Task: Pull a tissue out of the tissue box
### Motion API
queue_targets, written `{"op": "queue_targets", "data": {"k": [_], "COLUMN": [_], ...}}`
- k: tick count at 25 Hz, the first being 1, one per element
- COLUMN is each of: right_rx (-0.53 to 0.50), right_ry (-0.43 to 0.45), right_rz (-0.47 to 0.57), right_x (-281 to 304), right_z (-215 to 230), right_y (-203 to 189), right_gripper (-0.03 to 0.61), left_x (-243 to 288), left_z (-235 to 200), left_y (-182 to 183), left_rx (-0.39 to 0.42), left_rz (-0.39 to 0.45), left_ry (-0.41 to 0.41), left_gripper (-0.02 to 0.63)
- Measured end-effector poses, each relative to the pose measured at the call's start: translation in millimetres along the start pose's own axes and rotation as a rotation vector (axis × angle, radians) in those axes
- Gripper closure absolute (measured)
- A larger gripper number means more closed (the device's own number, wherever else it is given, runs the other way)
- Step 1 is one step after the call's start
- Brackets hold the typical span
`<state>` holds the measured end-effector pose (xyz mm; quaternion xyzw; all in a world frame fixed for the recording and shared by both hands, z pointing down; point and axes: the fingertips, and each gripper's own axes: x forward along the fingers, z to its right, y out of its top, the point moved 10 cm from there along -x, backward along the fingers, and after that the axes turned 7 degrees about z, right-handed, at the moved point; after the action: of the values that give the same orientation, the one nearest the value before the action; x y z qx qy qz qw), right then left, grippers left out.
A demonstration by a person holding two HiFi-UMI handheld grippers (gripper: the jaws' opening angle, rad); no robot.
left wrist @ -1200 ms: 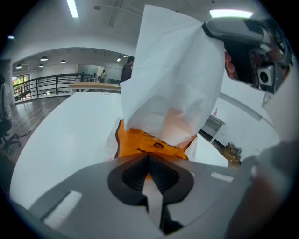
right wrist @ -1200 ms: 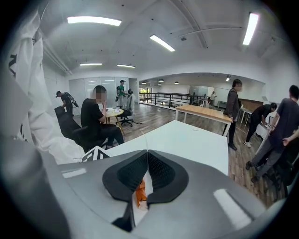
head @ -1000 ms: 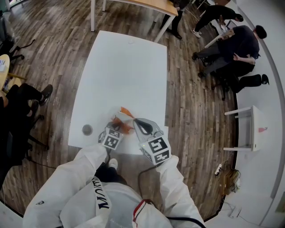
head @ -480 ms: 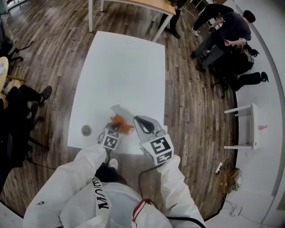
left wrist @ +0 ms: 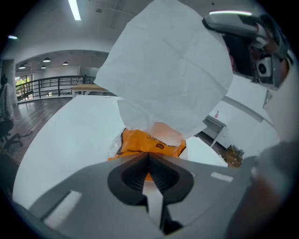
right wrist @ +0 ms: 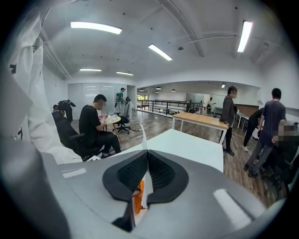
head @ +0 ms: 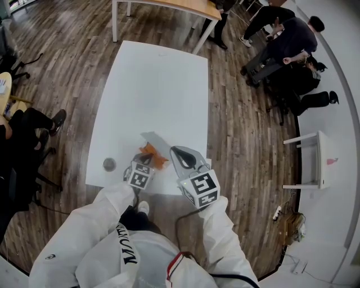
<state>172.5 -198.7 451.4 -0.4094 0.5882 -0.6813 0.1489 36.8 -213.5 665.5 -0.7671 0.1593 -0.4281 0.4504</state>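
Observation:
An orange tissue pack (head: 152, 154) lies near the front edge of the white table (head: 152, 84). My left gripper (head: 144, 160) is shut on the pack's near end; in the left gripper view the jaws (left wrist: 148, 156) meet on the orange wrapper (left wrist: 152, 142). A white tissue (left wrist: 168, 70) stands up out of the pack and fills the upper part of that view. My right gripper (head: 174, 152) is shut on this tissue (head: 154, 139). In the right gripper view the thin sheet (right wrist: 141, 137) runs edge-on between the closed pads (right wrist: 146, 154).
A small dark round object (head: 109, 164) sits on the table's front left corner. A wooden table (head: 185, 5) stands beyond the far end. People sit at the upper right (head: 287, 50), a white stool (head: 315, 160) is at the right, and chairs (head: 28, 129) at the left.
The white tissue has come up out of the orange pack and now spreads above it. Both grippers have hardly moved. The people at the upper right have shifted.

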Motion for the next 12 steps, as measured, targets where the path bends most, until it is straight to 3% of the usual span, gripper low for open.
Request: {"op": "queue_targets", "data": {"k": [12], "right_rx": [0.002], "right_ry": [-0.033], "right_rz": [0.052], "right_x": [-13], "right_z": [1], "right_y": [6], "right_gripper": [0.574], "left_x": [-45], "left_z": [2], "left_y": [38], "left_rx": [0.050], "left_rz": [0.126], "left_ry": [0.011], "left_gripper": [0.614]}}
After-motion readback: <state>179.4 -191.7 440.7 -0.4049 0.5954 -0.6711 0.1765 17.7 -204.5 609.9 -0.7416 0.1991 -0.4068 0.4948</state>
